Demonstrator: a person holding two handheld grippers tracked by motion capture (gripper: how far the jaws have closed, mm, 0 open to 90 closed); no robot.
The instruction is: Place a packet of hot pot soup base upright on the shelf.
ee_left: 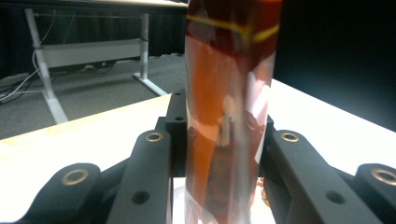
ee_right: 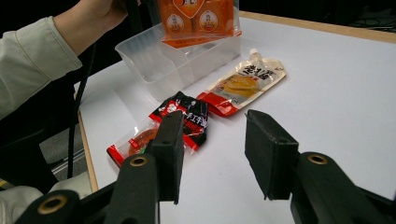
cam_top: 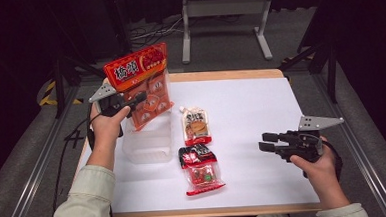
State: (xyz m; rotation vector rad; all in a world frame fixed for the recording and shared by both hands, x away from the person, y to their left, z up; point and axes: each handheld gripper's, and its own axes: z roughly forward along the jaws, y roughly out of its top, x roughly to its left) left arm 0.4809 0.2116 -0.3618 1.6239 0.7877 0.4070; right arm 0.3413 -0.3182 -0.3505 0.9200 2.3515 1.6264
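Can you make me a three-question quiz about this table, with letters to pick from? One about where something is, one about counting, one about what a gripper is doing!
1. Where is the big orange snack bag?
A. Lying flat on the white table top
B. Held up over the clear plastic box
C. On the floor

2. How many snack packets lie flat on the table top?
A. Two
B. Four
C. None

3. What is the right hand-held gripper doing?
A. Squeezing a packet
B. Holding the box
C. Open, with nothing between its jaws

Answers:
1. B: the left hand-held gripper clamps the bag, and its bottom edge hangs at the box's opening.
2. A: the pale spouted pouch and the black-and-red packet lie there.
3. C: in the right gripper view the jaws stand apart over bare table.
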